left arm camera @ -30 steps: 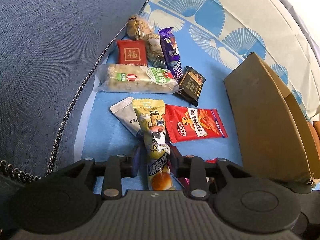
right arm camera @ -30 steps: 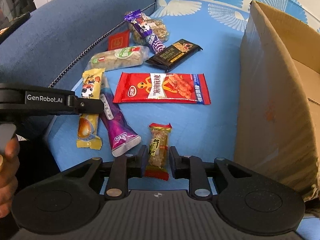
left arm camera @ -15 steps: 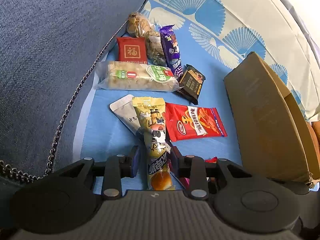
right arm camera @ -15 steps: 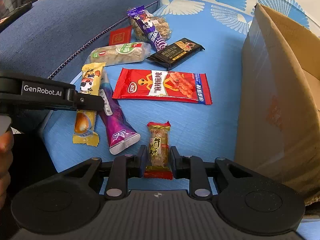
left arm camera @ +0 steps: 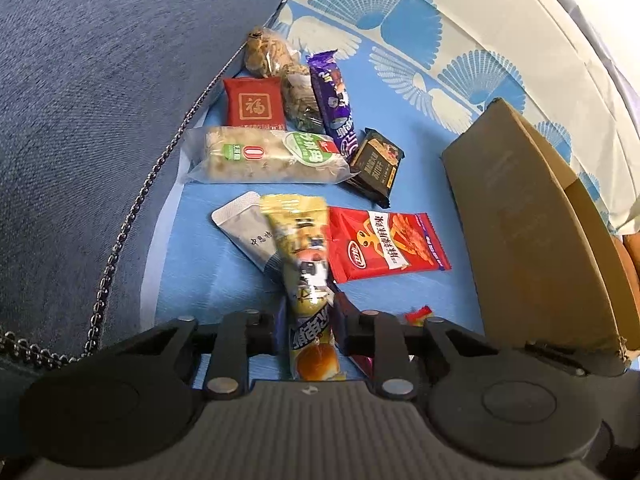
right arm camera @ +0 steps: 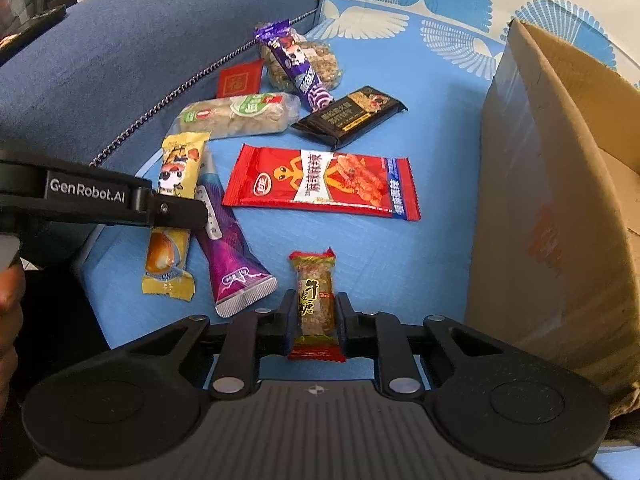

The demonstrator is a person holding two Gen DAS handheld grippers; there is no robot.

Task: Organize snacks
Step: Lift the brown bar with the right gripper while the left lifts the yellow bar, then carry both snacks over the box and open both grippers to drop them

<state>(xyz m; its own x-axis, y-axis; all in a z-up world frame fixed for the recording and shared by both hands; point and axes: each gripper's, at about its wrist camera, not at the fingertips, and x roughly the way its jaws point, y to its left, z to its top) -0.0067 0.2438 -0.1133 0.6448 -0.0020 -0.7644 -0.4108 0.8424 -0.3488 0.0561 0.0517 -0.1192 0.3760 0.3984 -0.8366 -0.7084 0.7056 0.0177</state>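
Cardboard fills the 3 o'clock side of both wrist views: an open box stands on the bed, near the snacks but apart from them. At 12 o'clock lie a red chip packet, a black bar, a clear rice-cake pack, a purple bar, a red sachet and a bag of nuts, packed close together. A purple tube pouch lies just beside the yellow bread snack.

The left gripper points steeply down; its jaws have just been closing and now pinch the yellow bread snack. The right gripper, also tilted down, has just been closing too and clamps the small beef candy.

Everything rests on a blue sheet with white fan prints, against a dark blue cushion.
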